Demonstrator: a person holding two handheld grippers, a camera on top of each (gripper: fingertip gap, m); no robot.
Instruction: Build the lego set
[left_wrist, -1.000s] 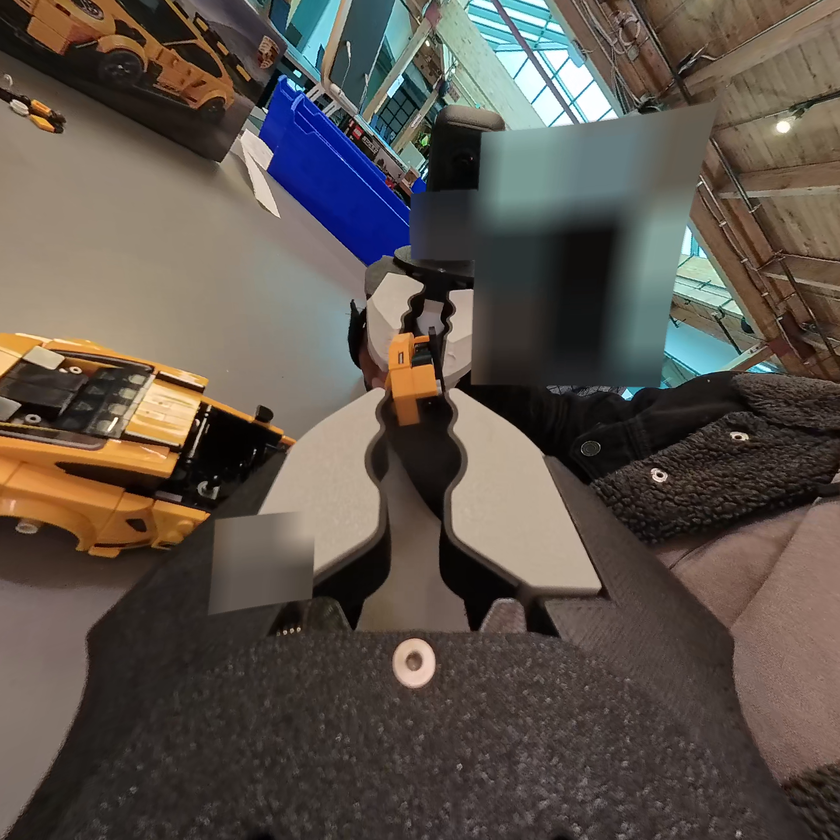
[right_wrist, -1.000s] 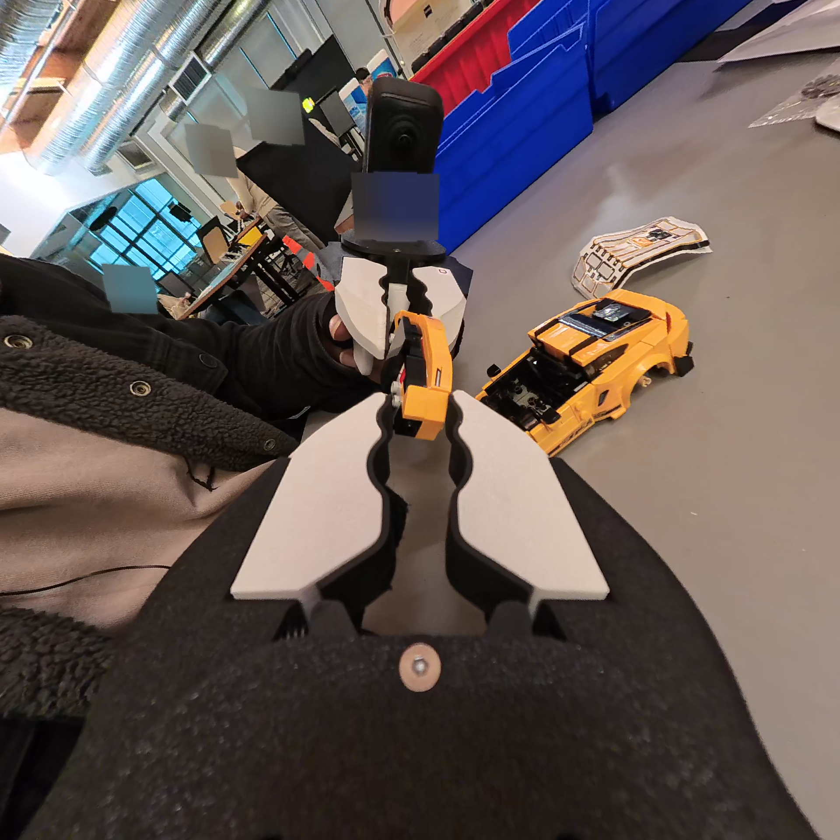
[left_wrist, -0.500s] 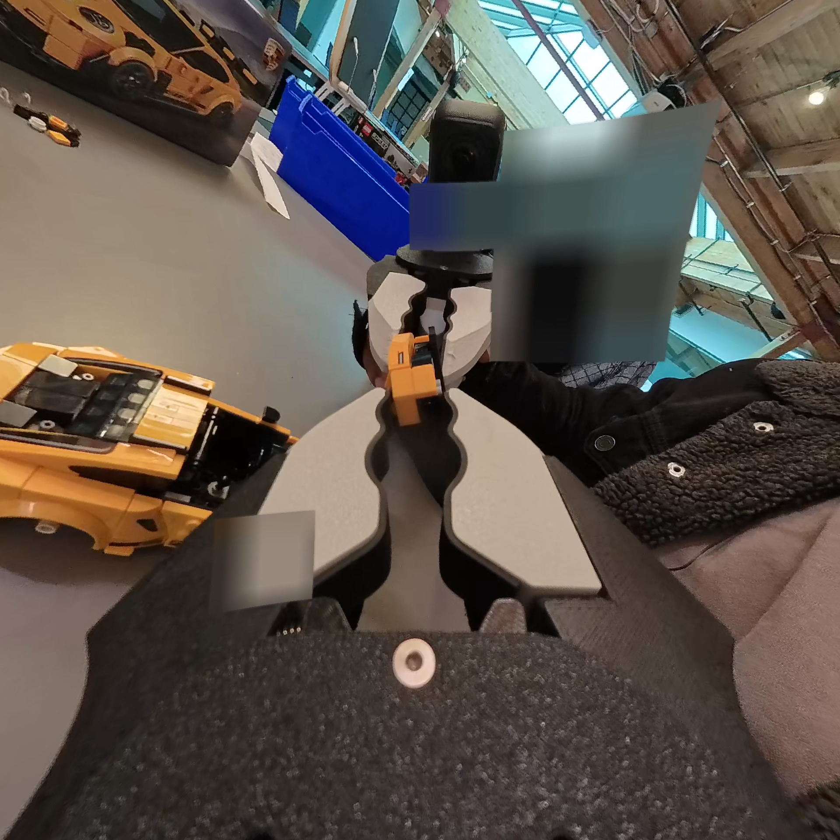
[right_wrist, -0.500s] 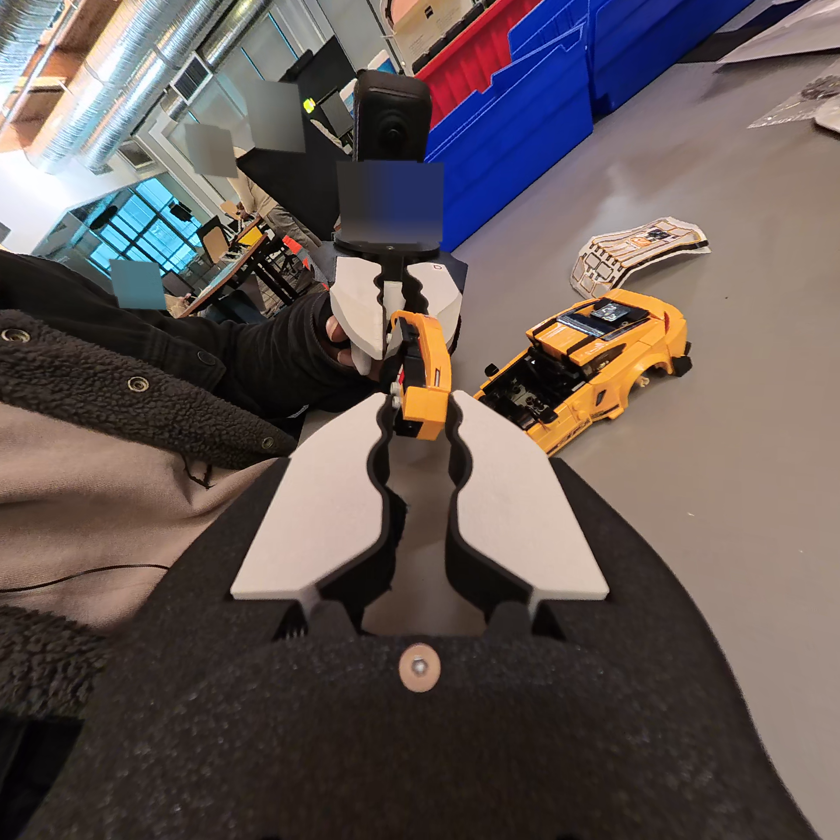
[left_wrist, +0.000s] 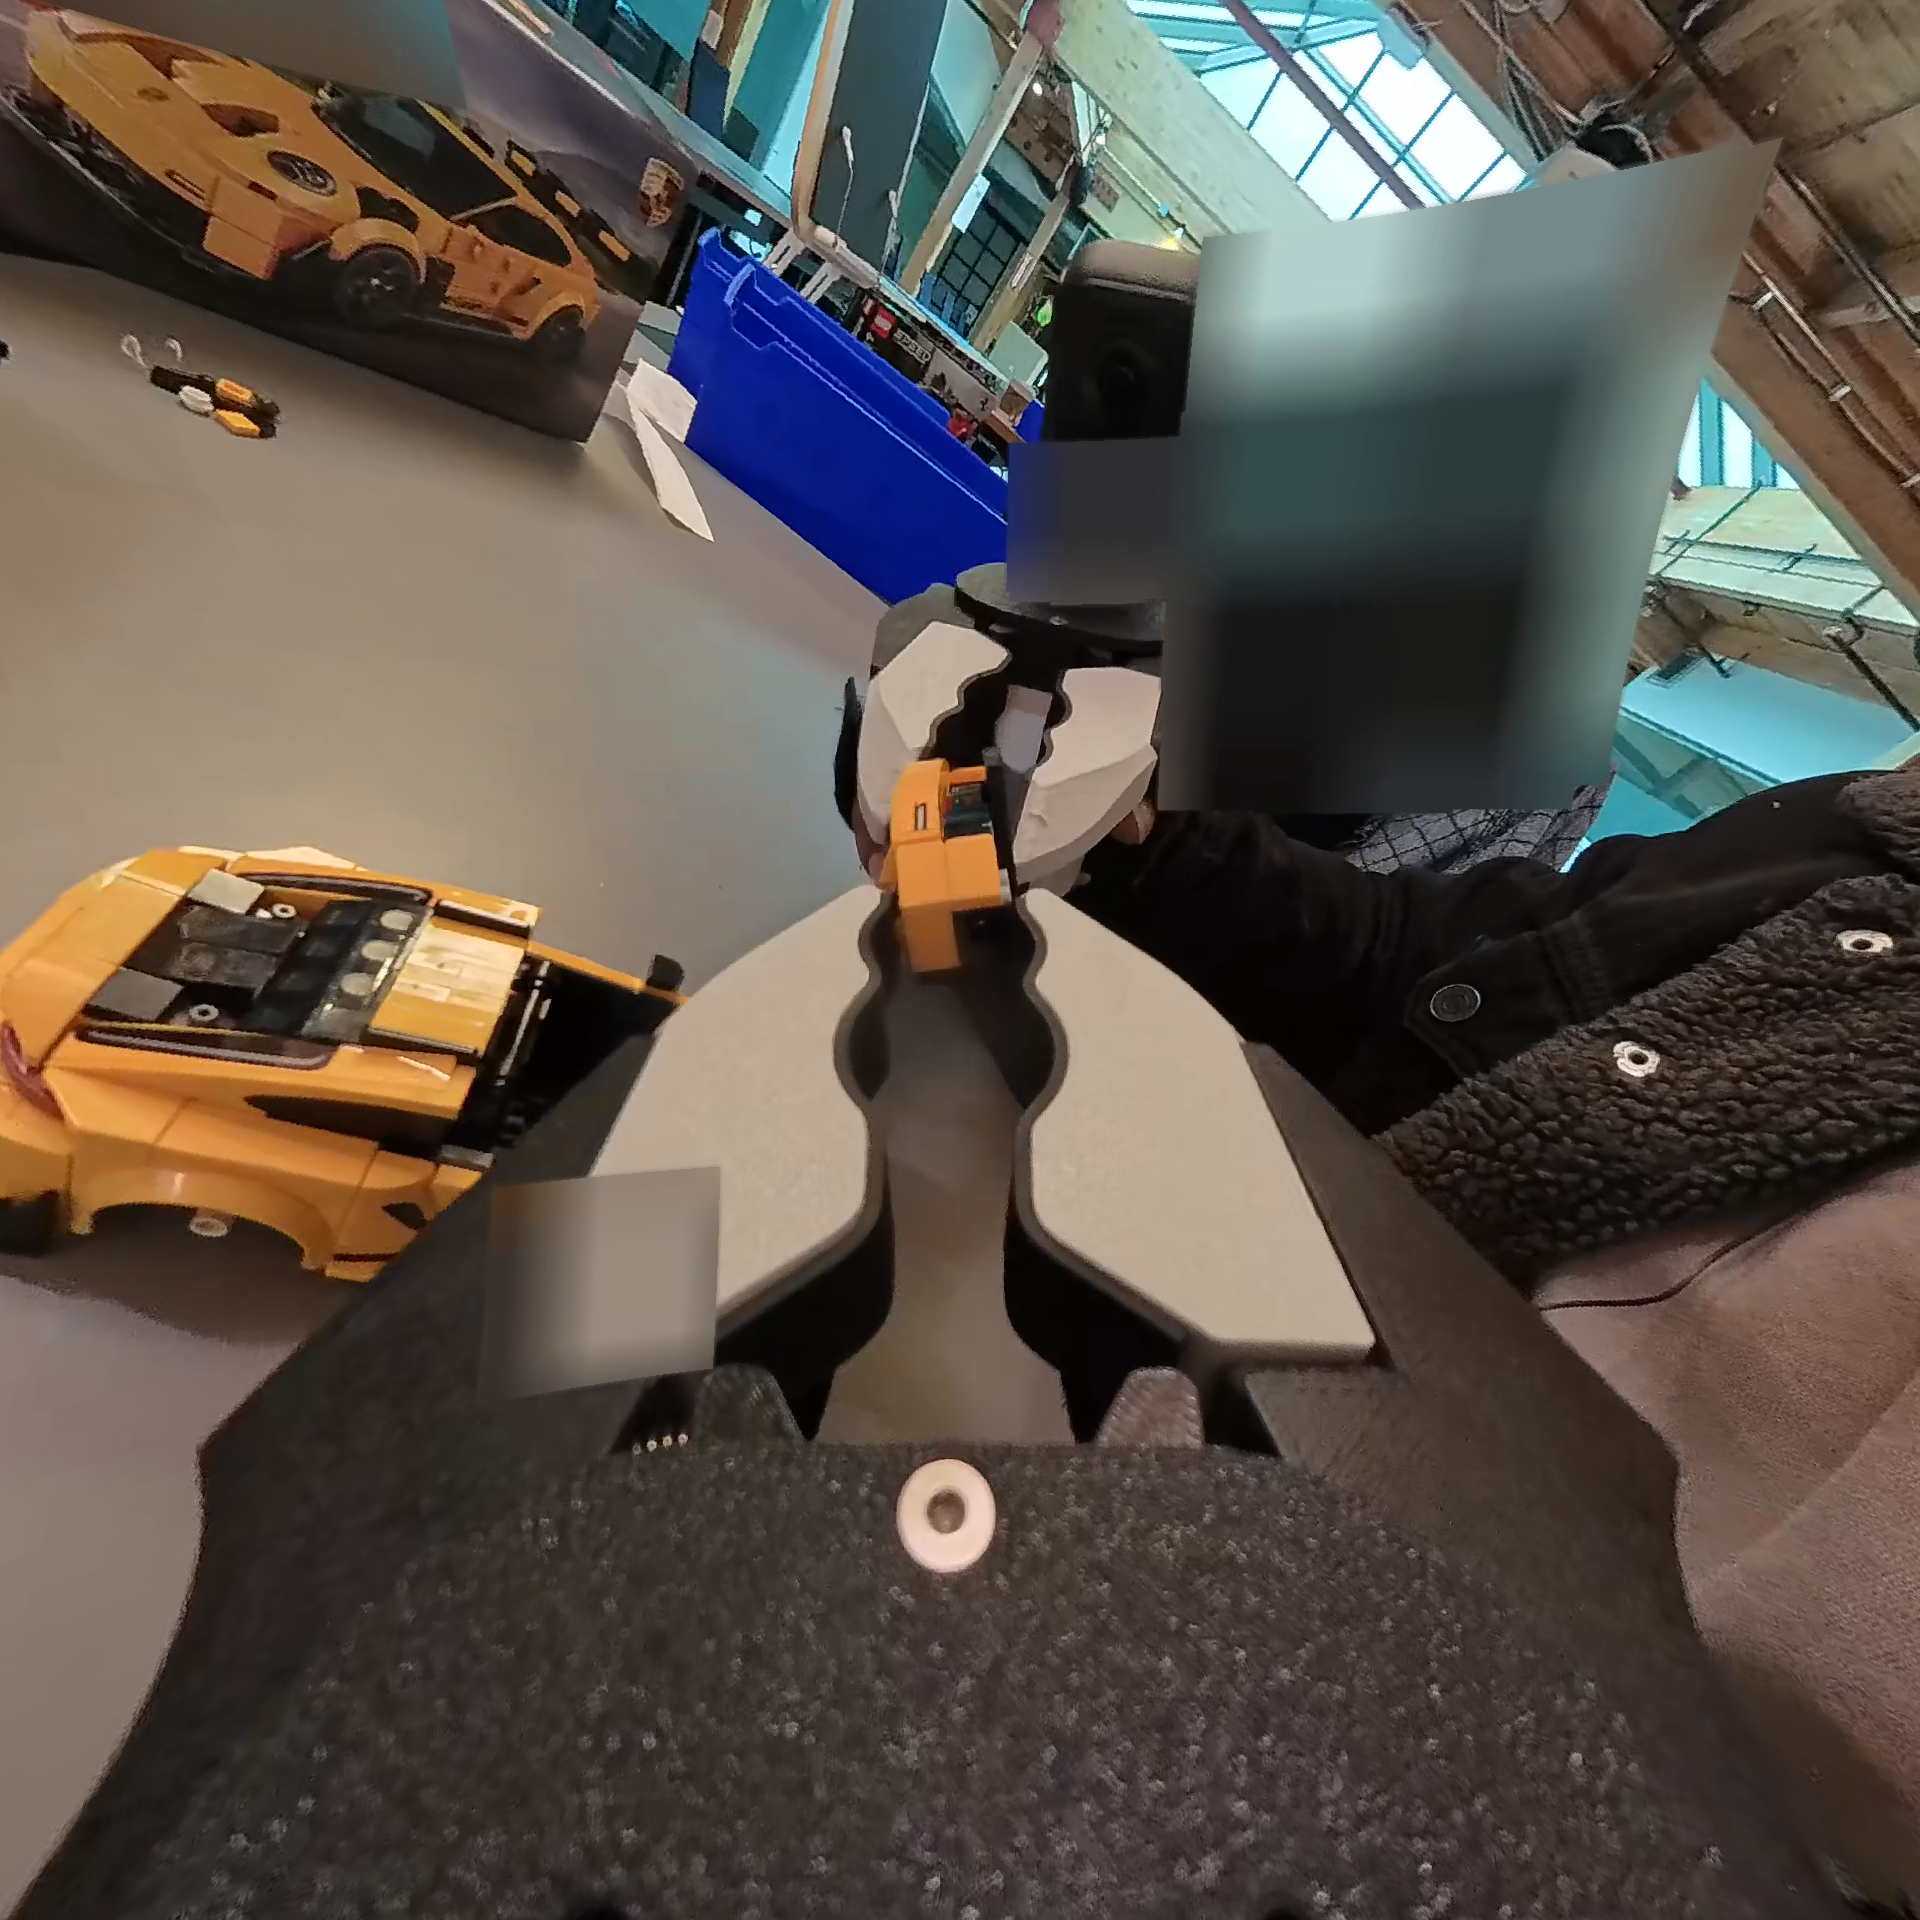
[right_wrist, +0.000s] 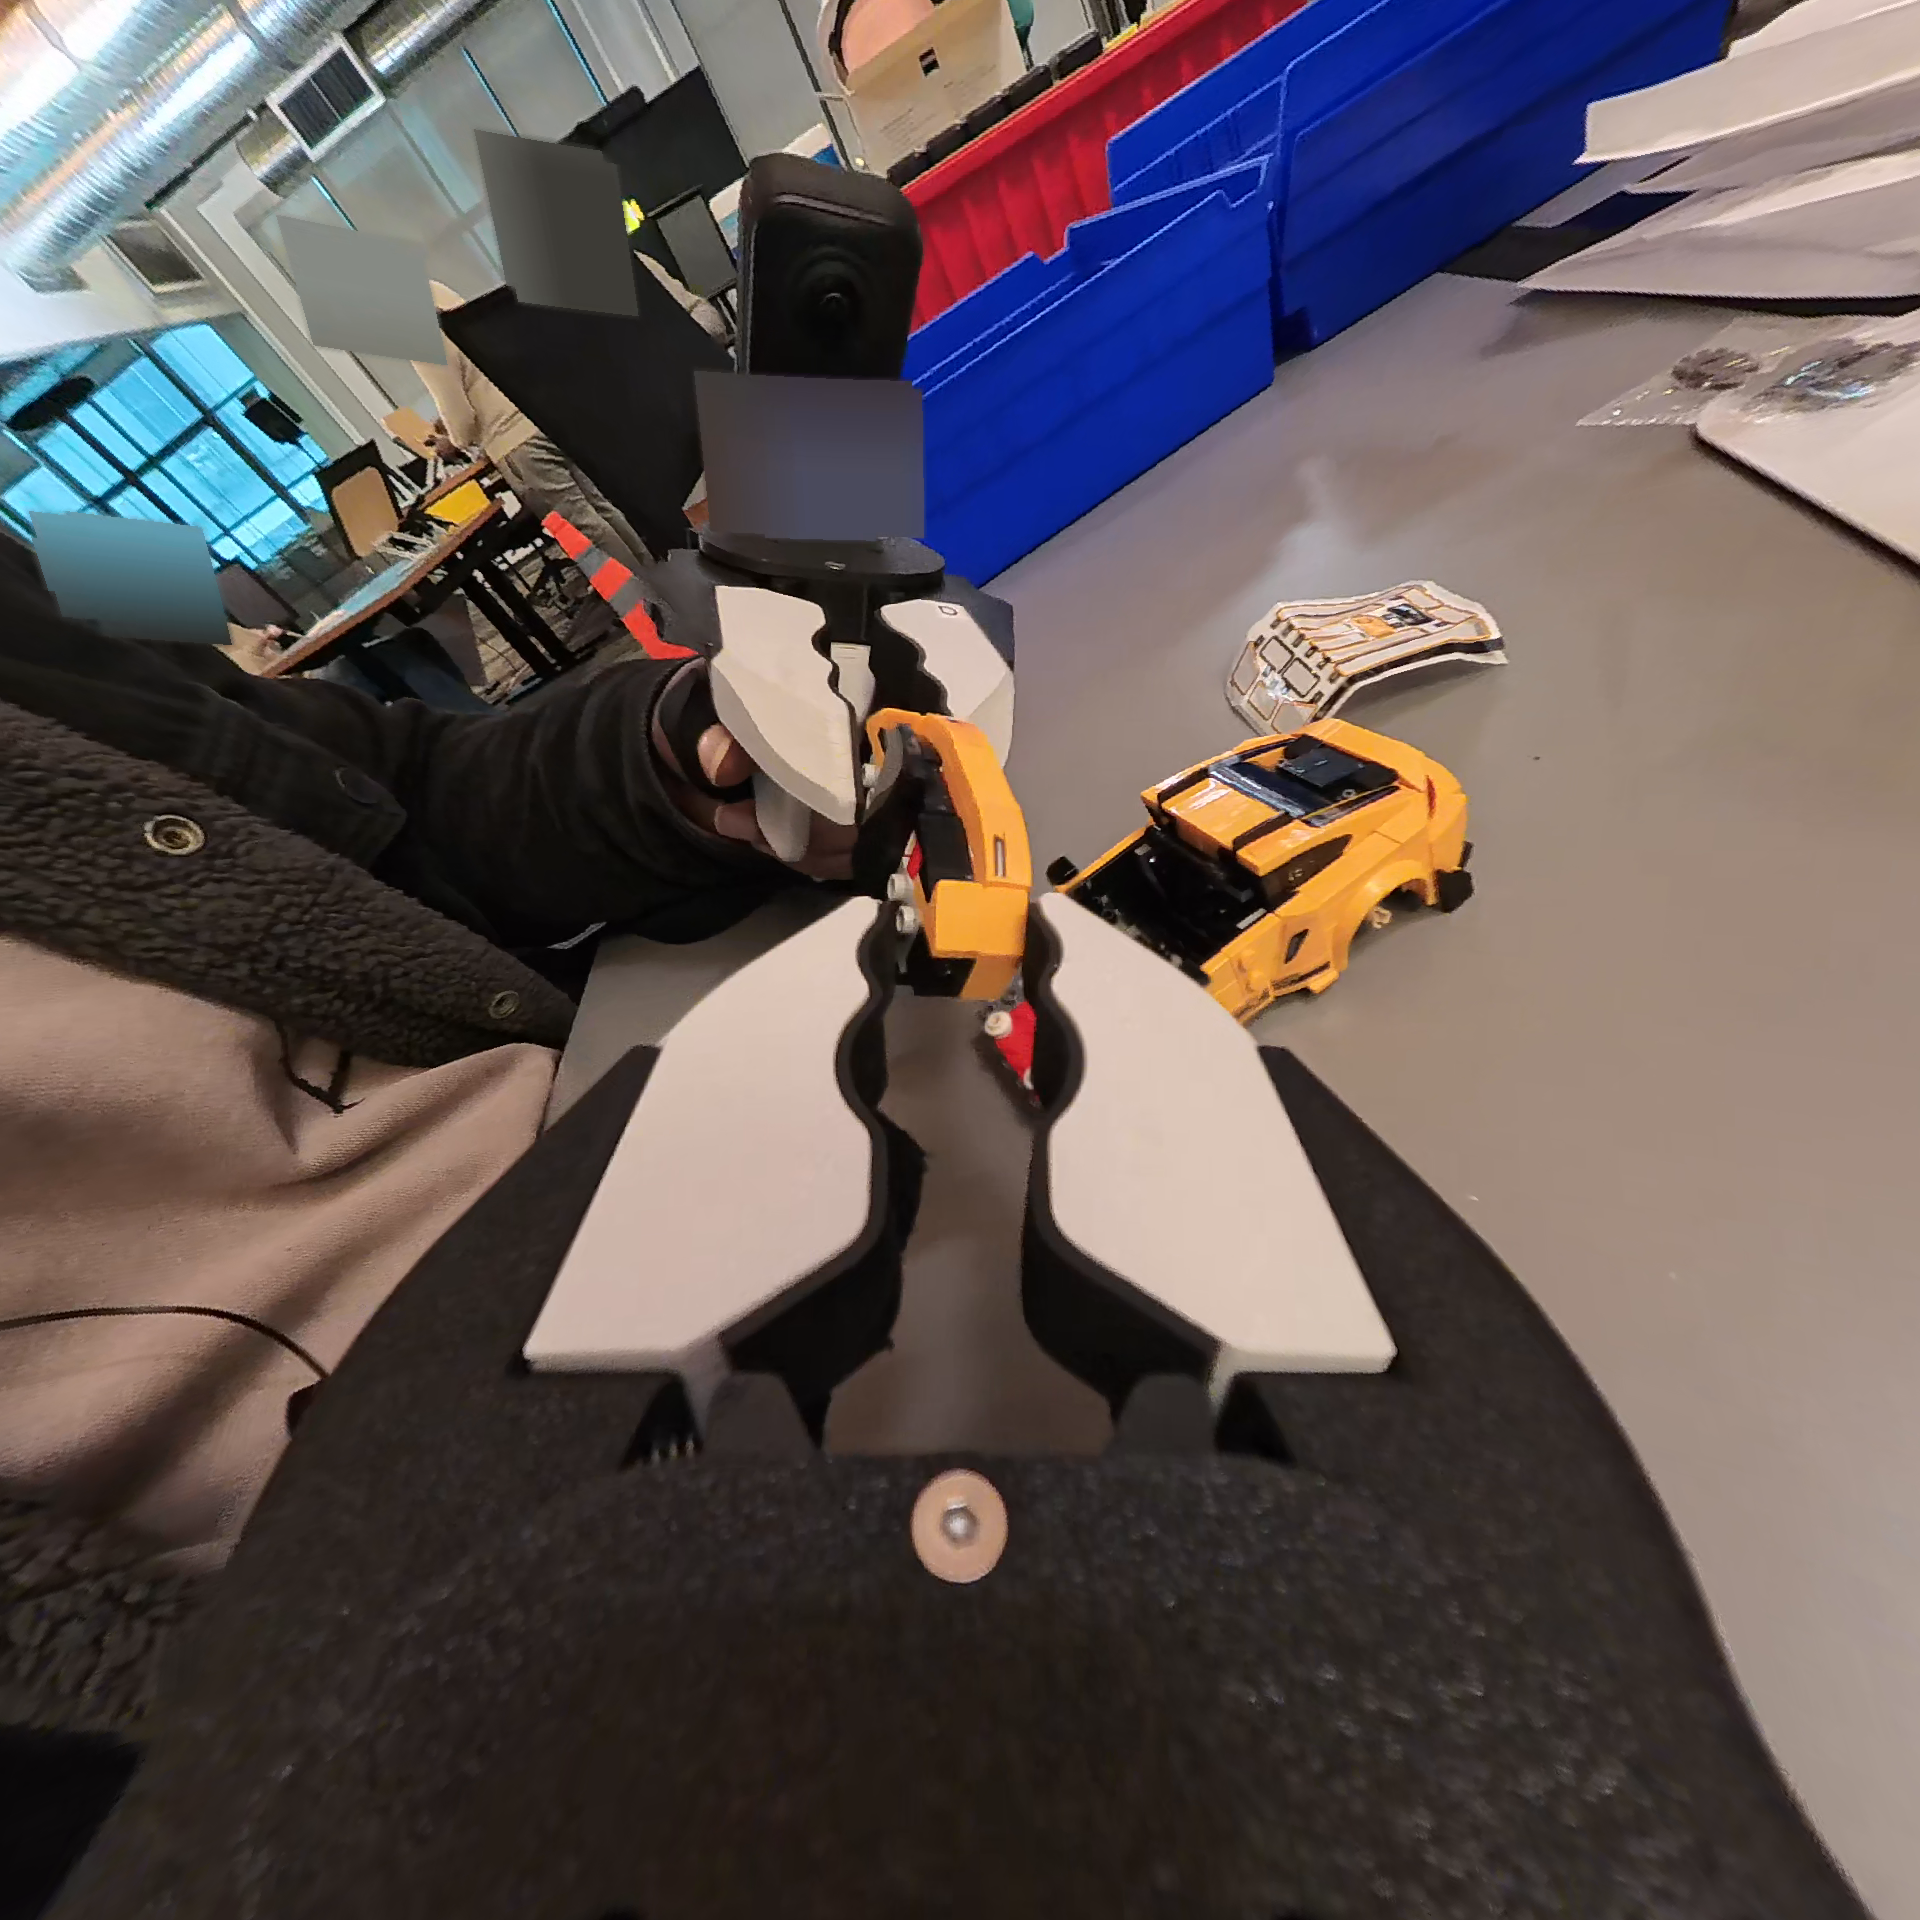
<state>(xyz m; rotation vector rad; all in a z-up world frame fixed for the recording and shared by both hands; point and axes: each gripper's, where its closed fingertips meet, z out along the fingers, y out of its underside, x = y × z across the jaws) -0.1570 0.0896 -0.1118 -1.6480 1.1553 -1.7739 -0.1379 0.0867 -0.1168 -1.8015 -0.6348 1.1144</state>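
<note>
An orange and black lego sub-assembly (right_wrist: 971, 852) is held in the air between both grippers. My right gripper (right_wrist: 951, 935) is shut on its near end. My left gripper (right_wrist: 831, 727) faces it and pinches the far, upper end. In the left wrist view my left gripper (left_wrist: 945, 920) is shut on the same orange piece (left_wrist: 935, 883), with the right gripper (left_wrist: 1013, 748) just behind it. A small red part (right_wrist: 1013, 1044) shows under the piece, between my right fingers. The part-built orange lego car (right_wrist: 1288, 852) lies on the grey table (right_wrist: 1558, 1091), also seen in the left wrist view (left_wrist: 260, 1039).
A sticker sheet (right_wrist: 1361, 644) lies behind the car. Blue bins (right_wrist: 1091, 364) line the table's back edge. The set's box (left_wrist: 312, 208) stands at the far left with a few loose pieces (left_wrist: 213, 395) before it. The person's jacket sleeve (right_wrist: 468, 810) is close on the left. Both grippers' tips are close together, under 4 cm apart.
The orange piece has tilted between the grippers, and the left gripper has shifted slightly. A small red part has come into view below the piece. The car lies where it was.
</note>
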